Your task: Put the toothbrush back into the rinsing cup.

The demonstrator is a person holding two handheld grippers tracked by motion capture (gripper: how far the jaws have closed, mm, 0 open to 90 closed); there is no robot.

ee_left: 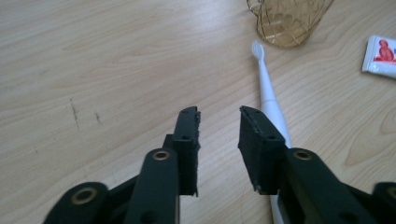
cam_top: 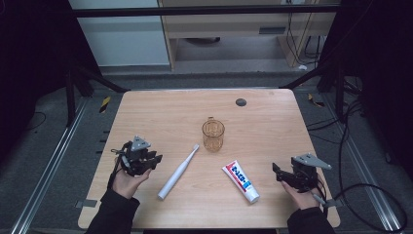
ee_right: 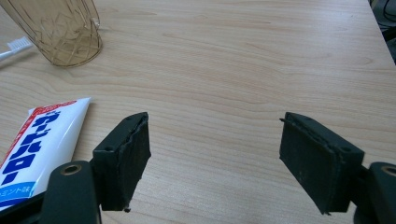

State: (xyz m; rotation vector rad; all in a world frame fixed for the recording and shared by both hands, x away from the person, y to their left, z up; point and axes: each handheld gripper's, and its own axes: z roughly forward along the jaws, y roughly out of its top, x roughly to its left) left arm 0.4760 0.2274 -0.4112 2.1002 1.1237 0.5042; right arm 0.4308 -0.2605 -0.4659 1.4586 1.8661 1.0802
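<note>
Amber cup [cam_top: 213, 135], upright, empty

Black grippers [cam_top: 155, 161] with brass-ringed holes, grey three-cornered plates; dark sleeves [cam_top: 113, 214].

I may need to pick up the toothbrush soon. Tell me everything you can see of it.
The toothbrush is white, apparently plastic, with a thick handle like an electric one, narrowing to a slim neck and a small bristled head. It lies flat on the wooden table, head pointing toward the amber cup but not touching it. It lies to the right of the left gripper, whose open jaws hold nothing.
</note>
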